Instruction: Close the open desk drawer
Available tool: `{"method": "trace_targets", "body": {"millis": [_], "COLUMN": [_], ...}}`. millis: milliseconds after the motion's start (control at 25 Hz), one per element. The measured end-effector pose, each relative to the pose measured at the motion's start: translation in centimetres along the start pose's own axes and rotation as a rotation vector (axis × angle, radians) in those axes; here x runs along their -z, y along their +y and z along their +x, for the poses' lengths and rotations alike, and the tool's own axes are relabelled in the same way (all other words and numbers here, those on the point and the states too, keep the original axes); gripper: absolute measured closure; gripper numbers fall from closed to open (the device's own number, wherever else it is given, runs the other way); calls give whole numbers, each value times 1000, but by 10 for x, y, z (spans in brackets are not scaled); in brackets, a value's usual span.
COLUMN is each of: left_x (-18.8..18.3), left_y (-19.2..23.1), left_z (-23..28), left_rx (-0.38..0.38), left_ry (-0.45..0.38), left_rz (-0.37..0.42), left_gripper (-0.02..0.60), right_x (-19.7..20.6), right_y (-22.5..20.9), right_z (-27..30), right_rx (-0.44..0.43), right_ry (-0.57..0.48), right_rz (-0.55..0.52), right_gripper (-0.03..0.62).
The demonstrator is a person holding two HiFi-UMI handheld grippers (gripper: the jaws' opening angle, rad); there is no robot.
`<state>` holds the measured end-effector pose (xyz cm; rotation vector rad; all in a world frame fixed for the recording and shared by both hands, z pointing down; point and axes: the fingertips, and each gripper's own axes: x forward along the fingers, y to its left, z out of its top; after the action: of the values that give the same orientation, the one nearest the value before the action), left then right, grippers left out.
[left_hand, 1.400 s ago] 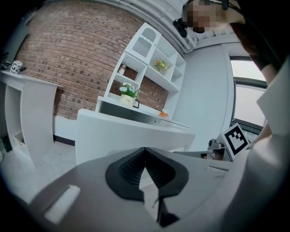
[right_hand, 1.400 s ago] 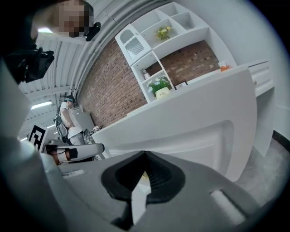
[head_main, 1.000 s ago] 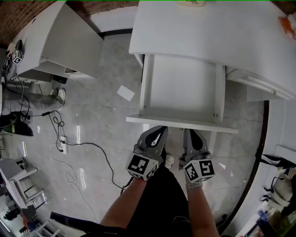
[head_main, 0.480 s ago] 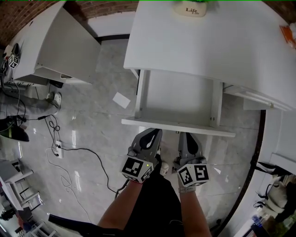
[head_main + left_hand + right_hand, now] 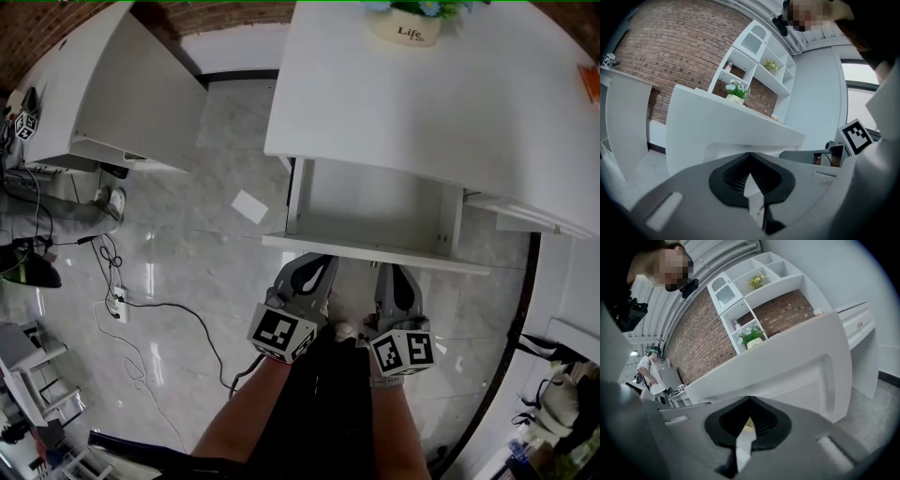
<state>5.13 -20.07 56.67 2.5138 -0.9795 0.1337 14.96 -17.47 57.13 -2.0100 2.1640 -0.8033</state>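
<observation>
The white desk (image 5: 422, 103) has its drawer (image 5: 375, 202) part way out, empty inside. The drawer's front panel (image 5: 375, 254) faces me. My left gripper (image 5: 314, 262) is shut, its tip against the panel's left half. My right gripper (image 5: 390, 271) is shut too, its tip against the panel right of the middle. In the left gripper view the shut gripper (image 5: 749, 161) points at the drawer front (image 5: 689, 136). The right gripper view shows the same: the shut gripper (image 5: 749, 404) close to the recessed drawer front (image 5: 801, 376). Neither holds anything.
A flower pot (image 5: 405, 26) stands at the desk's back edge. Another white desk (image 5: 112, 84) stands to the left. Cables (image 5: 141, 300) and a sheet of paper (image 5: 248, 206) lie on the tiled floor. A side unit (image 5: 525, 220) adjoins the drawer on the right.
The drawer has slid further in under the desktop, so less of its inside shows. Both grippers have stayed against its front panel and moved forward with it.
</observation>
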Motion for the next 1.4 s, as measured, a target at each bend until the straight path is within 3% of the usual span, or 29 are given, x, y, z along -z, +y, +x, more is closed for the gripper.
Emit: {"method": "trace_targets", "body": {"millis": [1400], "left_x": [-34], "left_y": [69], "left_z": [35], "left_rx": [-146], "left_ry": [-60], "left_rz": [-31], "left_gripper": [580], "right_x": [-34], "right_y": [-13], "right_z": [71], "right_rx": [-26], "right_ry": [23], "right_rz": [-15], "right_gripper": [594]}}
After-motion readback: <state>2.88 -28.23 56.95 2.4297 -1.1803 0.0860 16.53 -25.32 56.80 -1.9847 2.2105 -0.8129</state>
